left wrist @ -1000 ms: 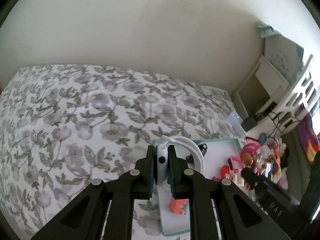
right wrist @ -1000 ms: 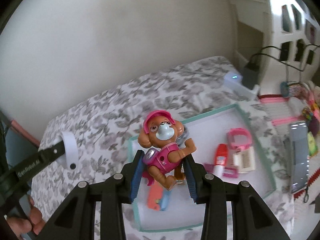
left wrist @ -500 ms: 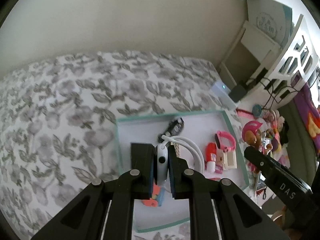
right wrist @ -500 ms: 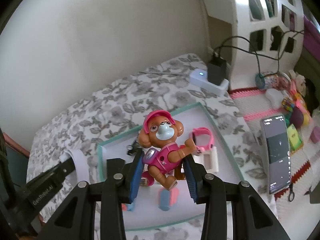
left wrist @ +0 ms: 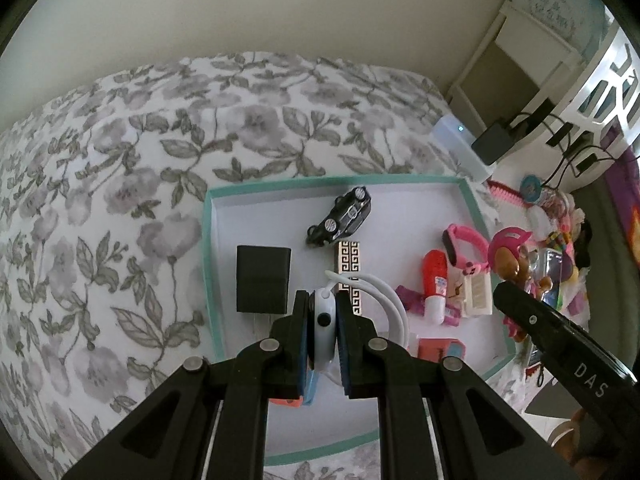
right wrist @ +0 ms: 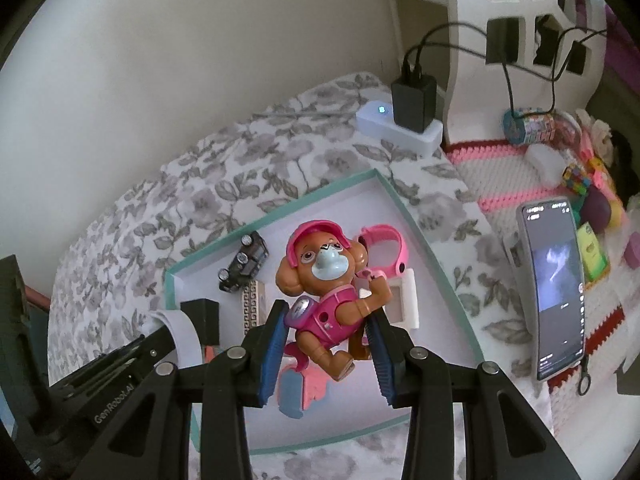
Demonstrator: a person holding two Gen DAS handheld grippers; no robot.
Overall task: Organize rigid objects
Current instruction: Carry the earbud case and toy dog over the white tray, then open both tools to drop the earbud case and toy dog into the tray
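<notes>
Tray (left wrist: 210, 240) | left fingers (left wrist: 322, 320) pinch white watch (left wrist: 323, 330), right fingers (right wrist: 326, 336) clamp pup figure (right wrist: 324, 280) | risk: figure toppling pink watch (right wrist: 386, 248) at its 1 o'clock

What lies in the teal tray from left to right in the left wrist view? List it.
black charger block → black toy car → red and white tube → pink watch. The patterned bar and the white band in the left gripper overlap the middle, so they are left out.
</notes>
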